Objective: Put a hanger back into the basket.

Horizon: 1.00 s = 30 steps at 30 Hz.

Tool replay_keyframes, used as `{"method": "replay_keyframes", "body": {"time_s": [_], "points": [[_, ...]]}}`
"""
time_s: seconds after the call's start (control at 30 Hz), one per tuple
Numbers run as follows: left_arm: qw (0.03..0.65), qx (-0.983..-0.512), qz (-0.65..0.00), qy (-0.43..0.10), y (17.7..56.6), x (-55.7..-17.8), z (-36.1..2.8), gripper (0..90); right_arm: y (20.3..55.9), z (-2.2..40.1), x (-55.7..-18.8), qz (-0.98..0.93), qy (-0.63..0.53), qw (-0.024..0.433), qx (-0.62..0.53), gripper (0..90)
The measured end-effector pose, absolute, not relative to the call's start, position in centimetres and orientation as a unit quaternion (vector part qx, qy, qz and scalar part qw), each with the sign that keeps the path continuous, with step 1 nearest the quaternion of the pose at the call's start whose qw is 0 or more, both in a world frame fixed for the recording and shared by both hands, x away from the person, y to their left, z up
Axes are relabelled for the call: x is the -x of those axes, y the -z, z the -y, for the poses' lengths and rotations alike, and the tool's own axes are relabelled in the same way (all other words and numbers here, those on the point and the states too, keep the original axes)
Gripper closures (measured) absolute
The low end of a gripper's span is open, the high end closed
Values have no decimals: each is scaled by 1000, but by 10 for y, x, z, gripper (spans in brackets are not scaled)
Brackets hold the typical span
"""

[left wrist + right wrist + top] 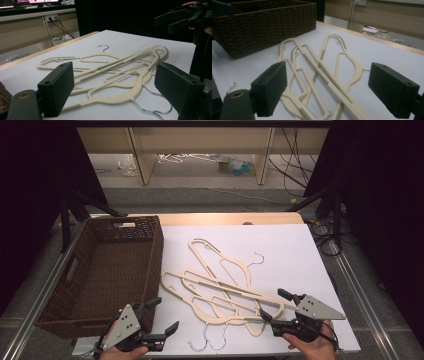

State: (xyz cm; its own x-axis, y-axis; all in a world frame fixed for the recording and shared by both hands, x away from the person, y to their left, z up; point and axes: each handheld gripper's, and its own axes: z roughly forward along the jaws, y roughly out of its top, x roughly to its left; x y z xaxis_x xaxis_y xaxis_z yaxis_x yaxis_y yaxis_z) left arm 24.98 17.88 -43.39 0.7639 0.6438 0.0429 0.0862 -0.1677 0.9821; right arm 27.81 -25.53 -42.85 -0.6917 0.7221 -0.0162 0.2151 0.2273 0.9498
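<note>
**Mo:** Fingers first, from the high view: the left gripper (pixel 161 316) at about seven o'clock on the white table (pixel 300 250) stands with its jaws spread and nothing between them. The right gripper (pixel 275 305), at about five o'clock, is just as wide and just as empty, its tips next to the nearest end of the hanger pile.

**Ida:** And the cream plastic hangers (pixel 220 285)?

**Mo:** Heaped crosswise at the table's centre, wire hooks (pixel 212 342) pointing to six o'clock, one more hook at one o'clock of the pile. The brown wicker basket (pixel 150 255) sits at nine o'clock of them, just beside, and looks empty.

**Ida:** Left gripper view?

**Mo:** Black pads (pixel 56 87) wide apart, the tangle of hangers (pixel 117 75) lying flat beyond them at twelve o'clock, chrome hooks (pixel 155 110) low at five o'clock. The other gripper (pixel 180 18) hovers at two o'clock.

**Ida:** Right gripper view?

**Mo:** Pads (pixel 270 87) released again, hangers (pixel 322 72) crossing between them on the table, basket wall (pixel 267 30) at ten o'clock.

**Ida:** So how would you pick one up?

**Mo:** I'd judge the topmost hanger the one to take. Pinch its straight bar near an end, and lift slowly so the hooks don't drag the others along.
</note>
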Motion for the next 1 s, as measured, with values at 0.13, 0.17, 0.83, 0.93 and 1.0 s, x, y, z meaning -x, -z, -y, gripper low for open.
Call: {"method": "replay_keyframes", "body": {"time_s": [0.13, 0.17, 0.83, 0.93, 1.0], "points": [[594, -727, -251, -236, 434, -250, -179, 160, 429, 255, -278, -749, -534, 233, -315, 164], [594, -727, -251, -236, 434, -250, -179, 160, 429, 255, -278, -749, -534, 233, -315, 164], [590, -730, -249, -238, 434, -251, -179, 160, 433, 244, -296, -796, -502, 197, -275, 277], [591, -730, -251, -236, 434, -251, -179, 160, 436, 238, -309, -826, -469, 179, -255, 327], [590, -731, -251, -235, 435, -251, -178, 160, 437, 236, -313, -832, -463, 175, -252, 354]]}}
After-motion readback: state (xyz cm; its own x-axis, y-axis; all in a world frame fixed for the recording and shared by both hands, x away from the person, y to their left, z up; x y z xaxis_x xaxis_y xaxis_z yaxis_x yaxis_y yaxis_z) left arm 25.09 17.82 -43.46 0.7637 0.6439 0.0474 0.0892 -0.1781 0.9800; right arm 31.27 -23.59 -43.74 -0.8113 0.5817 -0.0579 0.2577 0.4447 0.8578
